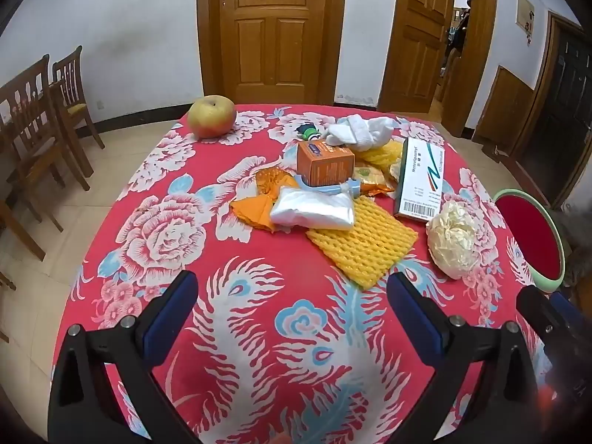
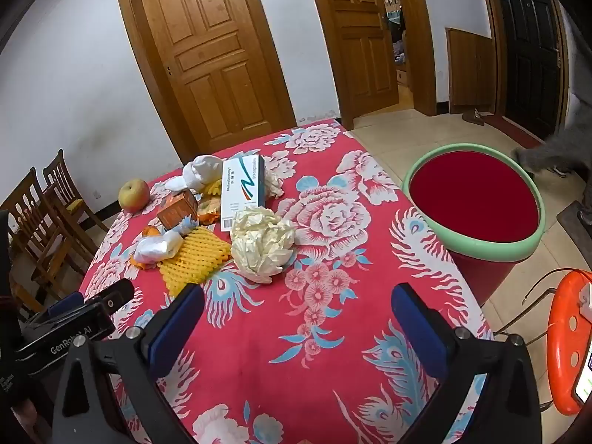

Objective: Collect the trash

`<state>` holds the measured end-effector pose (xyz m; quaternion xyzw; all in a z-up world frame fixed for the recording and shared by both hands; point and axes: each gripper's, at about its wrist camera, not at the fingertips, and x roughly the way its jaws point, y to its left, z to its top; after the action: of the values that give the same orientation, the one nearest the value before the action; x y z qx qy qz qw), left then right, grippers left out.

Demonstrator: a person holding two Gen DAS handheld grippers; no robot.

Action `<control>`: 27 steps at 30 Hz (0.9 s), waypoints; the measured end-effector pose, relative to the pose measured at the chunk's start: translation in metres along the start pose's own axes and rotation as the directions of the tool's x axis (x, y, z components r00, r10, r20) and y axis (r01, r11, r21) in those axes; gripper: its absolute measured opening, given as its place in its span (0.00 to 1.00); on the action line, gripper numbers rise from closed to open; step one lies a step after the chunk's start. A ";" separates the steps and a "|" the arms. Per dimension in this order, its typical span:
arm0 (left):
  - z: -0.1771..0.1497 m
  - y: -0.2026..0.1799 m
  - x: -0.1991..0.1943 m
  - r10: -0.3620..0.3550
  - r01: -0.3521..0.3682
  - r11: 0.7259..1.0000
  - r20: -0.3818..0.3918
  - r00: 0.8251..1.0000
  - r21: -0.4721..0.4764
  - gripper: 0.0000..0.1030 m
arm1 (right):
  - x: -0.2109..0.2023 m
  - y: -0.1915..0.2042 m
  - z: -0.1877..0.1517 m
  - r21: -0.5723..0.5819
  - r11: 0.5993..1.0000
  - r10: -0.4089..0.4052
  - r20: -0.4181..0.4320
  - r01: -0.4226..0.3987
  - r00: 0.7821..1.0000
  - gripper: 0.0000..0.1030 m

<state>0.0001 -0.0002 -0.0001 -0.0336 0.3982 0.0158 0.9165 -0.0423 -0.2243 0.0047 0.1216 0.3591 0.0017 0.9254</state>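
Observation:
A pile of trash lies on the red flowered tablecloth [image 1: 174,199]: a crumpled cream paper ball [image 1: 453,240] [image 2: 262,246], a yellow foam net [image 1: 364,246] [image 2: 194,259], a clear plastic bag [image 1: 312,209] [image 2: 157,249], an orange box [image 1: 325,162] [image 2: 177,211], a white medicine carton [image 1: 421,181] [image 2: 242,192] and white tissue [image 1: 360,129] [image 2: 199,172]. A red bin with a green rim [image 2: 532,244] [image 1: 558,277] stands beside the table on the right. My left gripper [image 1: 292,296] is open and empty, short of the pile. My right gripper [image 2: 298,305] is open and empty, near the paper ball.
An apple [image 1: 211,116] [image 2: 134,196] sits at the table's far left corner. Wooden chairs [image 1: 40,118] stand left of the table. An orange stool [image 2: 568,344] stands at the near right. Wooden doors [image 1: 272,29] are behind.

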 end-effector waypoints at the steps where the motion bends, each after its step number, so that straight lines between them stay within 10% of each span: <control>1: 0.000 0.000 0.000 -0.002 0.002 1.000 -0.001 1.000 0.000 0.98 | 0.000 0.000 0.000 0.002 1.000 0.001 -0.003 -0.001 1.000 1.00; 27: 0.002 -0.002 -0.003 -0.027 0.027 1.000 -0.014 1.000 0.010 0.98 | -0.005 -0.002 0.001 -0.007 1.000 -0.002 -0.002 0.002 1.000 1.00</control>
<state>0.0002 -0.0024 0.0036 -0.0342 0.4042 0.0010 0.9140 -0.0453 -0.2269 0.0086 0.1182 0.3600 0.0020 0.9254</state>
